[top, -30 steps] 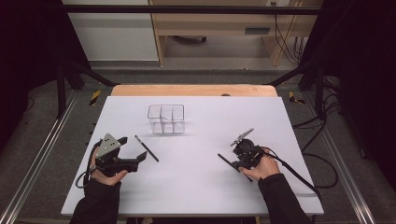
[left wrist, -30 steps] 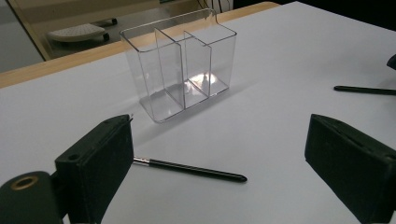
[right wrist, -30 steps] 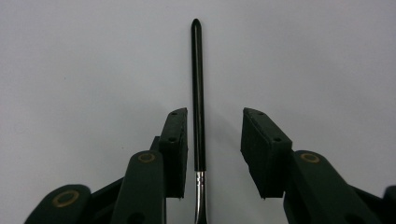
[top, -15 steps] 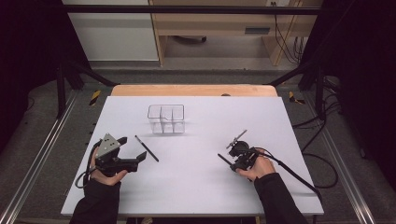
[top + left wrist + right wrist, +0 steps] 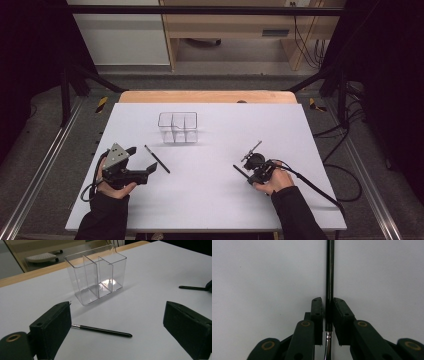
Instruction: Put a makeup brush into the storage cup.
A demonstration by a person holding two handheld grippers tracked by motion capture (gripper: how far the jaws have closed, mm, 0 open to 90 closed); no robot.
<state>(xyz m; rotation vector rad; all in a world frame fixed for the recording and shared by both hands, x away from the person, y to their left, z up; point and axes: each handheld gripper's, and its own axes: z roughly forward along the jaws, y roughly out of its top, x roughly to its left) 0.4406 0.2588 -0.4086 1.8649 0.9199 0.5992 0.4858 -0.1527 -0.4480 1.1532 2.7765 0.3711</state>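
The right gripper [image 5: 327, 315] has just been closing and now clamps a thin black pen [image 5: 329, 277] lying on the white table [image 5: 320, 150], at about 4 o'clock from the clear holder [image 5: 178, 127]. I judge the pen is ready to lift. The left gripper [image 5: 142, 159] rests wide open, with a second pen [image 5: 101, 330] just beside it.

Our right jaws close on the brush

We see our right gripper [image 5: 327, 322] has just been closing its jaws, now clamped around the thin black brush [image 5: 329, 277] lying on the white desk [image 5: 300, 130]; the hand shifted slightly.
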